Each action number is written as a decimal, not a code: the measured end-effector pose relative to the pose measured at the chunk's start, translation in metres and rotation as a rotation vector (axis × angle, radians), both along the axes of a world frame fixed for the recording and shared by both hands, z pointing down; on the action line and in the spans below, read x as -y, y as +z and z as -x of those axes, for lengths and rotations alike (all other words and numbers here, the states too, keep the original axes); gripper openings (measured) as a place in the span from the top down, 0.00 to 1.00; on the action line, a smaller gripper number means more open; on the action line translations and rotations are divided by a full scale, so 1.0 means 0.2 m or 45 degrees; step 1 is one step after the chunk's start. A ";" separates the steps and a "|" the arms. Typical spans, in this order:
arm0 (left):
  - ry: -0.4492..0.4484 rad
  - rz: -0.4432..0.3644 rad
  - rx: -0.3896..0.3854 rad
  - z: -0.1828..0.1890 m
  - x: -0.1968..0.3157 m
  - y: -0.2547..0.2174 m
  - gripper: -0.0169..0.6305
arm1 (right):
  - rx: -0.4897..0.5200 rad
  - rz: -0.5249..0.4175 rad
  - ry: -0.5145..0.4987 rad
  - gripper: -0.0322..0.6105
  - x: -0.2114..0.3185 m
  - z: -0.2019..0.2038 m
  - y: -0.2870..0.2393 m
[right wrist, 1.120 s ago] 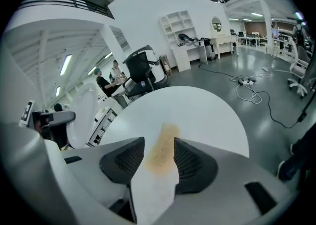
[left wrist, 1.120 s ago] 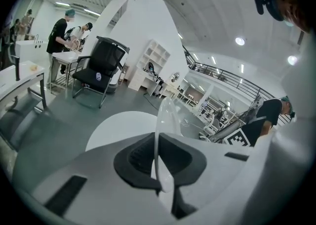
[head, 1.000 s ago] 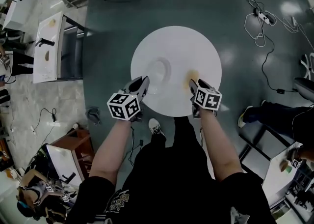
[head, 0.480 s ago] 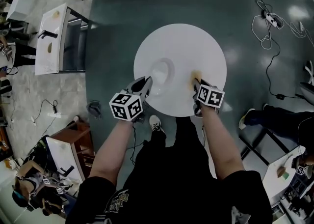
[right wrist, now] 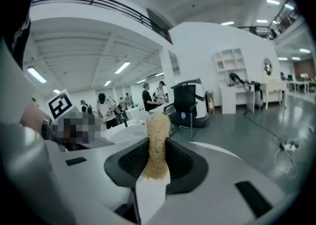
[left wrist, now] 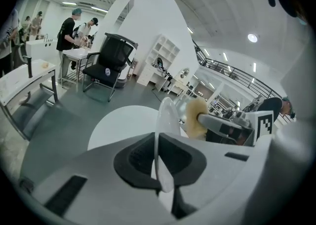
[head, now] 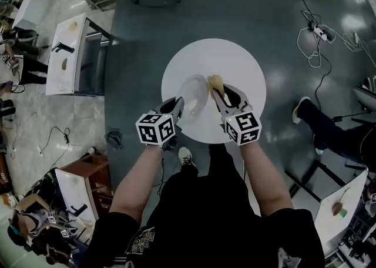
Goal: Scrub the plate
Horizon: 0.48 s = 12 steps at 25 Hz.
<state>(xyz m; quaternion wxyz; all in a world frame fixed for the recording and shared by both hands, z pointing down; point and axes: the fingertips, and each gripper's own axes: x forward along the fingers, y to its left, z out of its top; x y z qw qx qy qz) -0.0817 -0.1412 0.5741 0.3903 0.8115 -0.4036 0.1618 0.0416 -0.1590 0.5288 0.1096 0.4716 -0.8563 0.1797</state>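
A moment ago the yellow scrubber (head: 215,81) lay on the round white table (head: 247,64), and the right gripper (head: 221,94) was over it with its jaws wide apart. The jaws have just been closing, and now they squeeze the scrubber between them. The right gripper view shows the fuzzy pad sticking up out of the jaws. The scrubber has also come up off the table and moved over toward the plate (head: 192,97). I think this means the picking-up part is done and the rubbing can start very soon. The left gripper (head: 175,106) has hardly moved. Its jaws are nearly closed and they pinch the plate by its edge. The plate is up off the table, above its near side, standing on its edge and not lying flat. The scrubber is just beside it, on its right side. I cannot tell if the two are touching yet. The plate is thin and pale, and you can almost see through it. It looks smooth and shiny. I cannot see any dirt or food on it from here.
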 end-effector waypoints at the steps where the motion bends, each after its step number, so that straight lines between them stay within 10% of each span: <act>1: -0.005 0.014 -0.001 0.00 -0.02 -0.01 0.94 | -0.045 -0.045 -0.041 0.79 0.00 0.04 -0.05; 12: 0.045 -0.005 -0.049 0.00 -0.18 -0.25 0.94 | -0.376 -0.240 -0.239 0.79 -0.07 0.23 -0.28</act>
